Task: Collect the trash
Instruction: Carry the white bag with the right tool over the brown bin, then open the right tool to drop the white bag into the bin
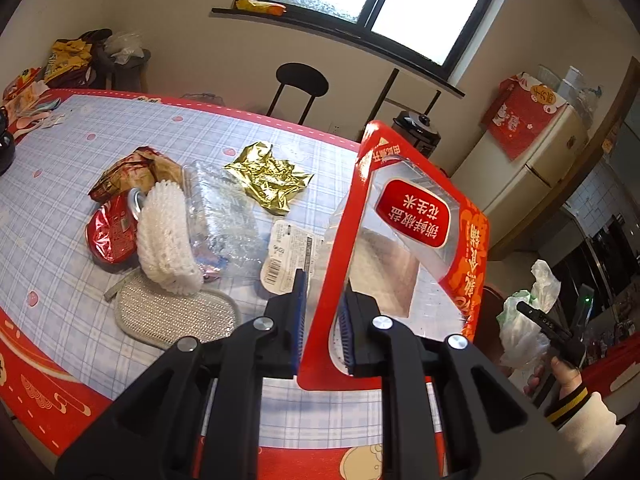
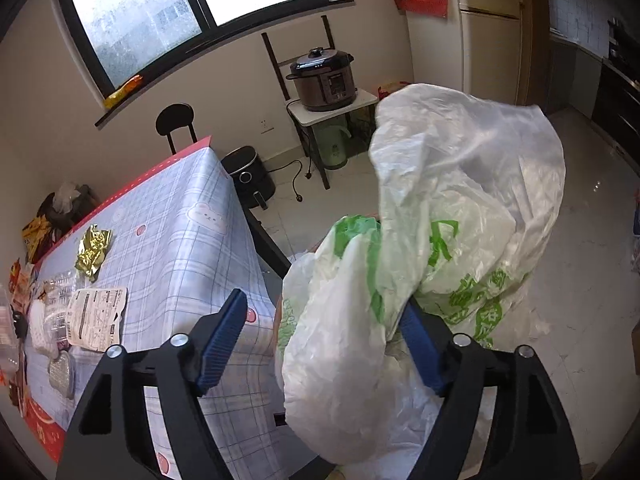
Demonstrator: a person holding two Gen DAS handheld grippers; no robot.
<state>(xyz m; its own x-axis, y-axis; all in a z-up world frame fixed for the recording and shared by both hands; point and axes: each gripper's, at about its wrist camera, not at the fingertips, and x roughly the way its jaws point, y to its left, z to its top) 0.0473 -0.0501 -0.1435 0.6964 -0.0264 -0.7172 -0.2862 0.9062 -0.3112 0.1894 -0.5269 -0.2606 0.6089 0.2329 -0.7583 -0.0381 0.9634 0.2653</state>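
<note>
In the left wrist view, the left gripper (image 1: 323, 312) is clamped on the lower edge of a red peanut package (image 1: 404, 240), held upright above the table (image 1: 72, 208) near its right edge. In the right wrist view, the right gripper (image 2: 320, 344) has its jaws spread wide, its right finger touching a white plastic bag (image 2: 440, 248) that hangs just off the table's near corner, over the floor.

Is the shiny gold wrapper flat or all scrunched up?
Scrunched up. The gold wrapper lies on the table full of creases and bent edges, apart from the other trash.
</note>
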